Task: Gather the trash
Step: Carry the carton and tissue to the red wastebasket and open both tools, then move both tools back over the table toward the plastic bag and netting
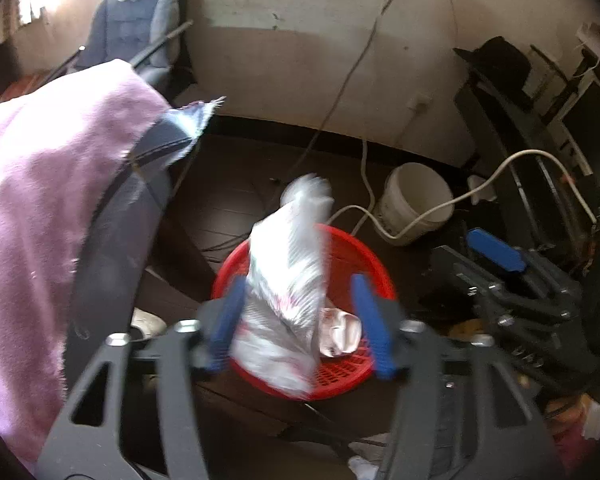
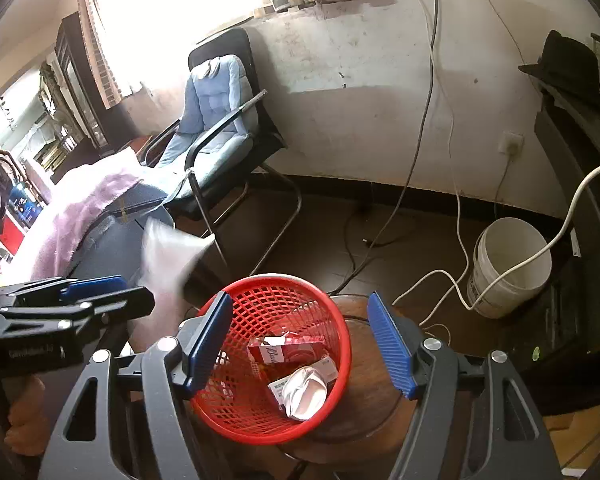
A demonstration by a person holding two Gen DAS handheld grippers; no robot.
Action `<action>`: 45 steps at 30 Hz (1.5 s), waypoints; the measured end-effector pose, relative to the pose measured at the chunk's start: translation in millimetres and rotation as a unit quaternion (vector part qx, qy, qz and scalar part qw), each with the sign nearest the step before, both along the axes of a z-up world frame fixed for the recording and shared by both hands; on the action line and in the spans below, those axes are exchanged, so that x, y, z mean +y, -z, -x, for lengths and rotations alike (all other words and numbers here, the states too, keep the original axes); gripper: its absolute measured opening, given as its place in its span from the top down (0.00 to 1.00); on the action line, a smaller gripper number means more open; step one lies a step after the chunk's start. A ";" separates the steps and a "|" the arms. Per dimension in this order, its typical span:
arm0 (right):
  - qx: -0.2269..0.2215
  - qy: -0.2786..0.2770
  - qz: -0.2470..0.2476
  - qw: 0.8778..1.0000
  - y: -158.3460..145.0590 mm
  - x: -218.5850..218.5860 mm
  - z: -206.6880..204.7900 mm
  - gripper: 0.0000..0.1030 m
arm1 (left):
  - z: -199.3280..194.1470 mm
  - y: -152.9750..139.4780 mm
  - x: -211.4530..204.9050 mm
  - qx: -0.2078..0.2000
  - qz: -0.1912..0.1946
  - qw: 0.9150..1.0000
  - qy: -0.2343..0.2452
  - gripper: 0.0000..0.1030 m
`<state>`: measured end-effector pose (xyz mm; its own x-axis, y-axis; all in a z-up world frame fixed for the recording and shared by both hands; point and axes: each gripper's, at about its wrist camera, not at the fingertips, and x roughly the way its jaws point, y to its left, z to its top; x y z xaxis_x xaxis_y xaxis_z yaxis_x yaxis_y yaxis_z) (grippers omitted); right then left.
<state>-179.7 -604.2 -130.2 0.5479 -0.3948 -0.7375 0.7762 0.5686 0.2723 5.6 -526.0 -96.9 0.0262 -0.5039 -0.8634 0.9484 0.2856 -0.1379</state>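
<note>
Dropping stage: left gripper point(image 1: 304, 326), jaws apart, has a white plastic bag point(image 1: 288, 280) loose between them above the red basket point(image 2: 220, 412); right gripper point(image 2: 300, 344) gapes empty. Cartons and foil already binned; the bag remains.

Left gripper point(image 1: 300, 320), right gripper point(image 2: 304, 344) — jaws apart, angled downward.
</note>
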 end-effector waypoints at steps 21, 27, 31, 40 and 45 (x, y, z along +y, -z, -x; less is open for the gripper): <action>-0.003 -0.045 0.032 0.998 -29.0 34.9 -19.7 0.22 | -25.1 -44.3 56.6 -0.052 0.043 0.995 -0.071 0.19; -0.005 -0.065 0.072 0.995 -50.7 58.6 -26.9 0.15 | -31.7 -68.2 86.0 -0.063 0.066 0.991 -0.098 0.16; -0.015 -0.090 0.098 0.991 -67.7 80.7 -33.6 0.12 | -38.5 -87.7 114.9 -0.079 0.084 0.986 -0.122 0.13; -0.025 -0.146 0.124 0.981 -97.3 126.6 -57.6 0.10 | -74.7 -127.6 202.8 -0.165 0.079 0.961 -0.209 0.08; -0.029 -0.173 0.129 0.976 -107.8 147.2 -74.1 0.06 | -116.3 -142.4 263.6 -0.195 0.063 0.938 -0.280 0.07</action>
<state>-105.6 -457.0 -22.3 0.7192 -0.3478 -0.6015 0.5132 0.8495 0.1225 121.9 -262.4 45.4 0.6189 -0.4137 -0.6676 0.6394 0.7590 0.1224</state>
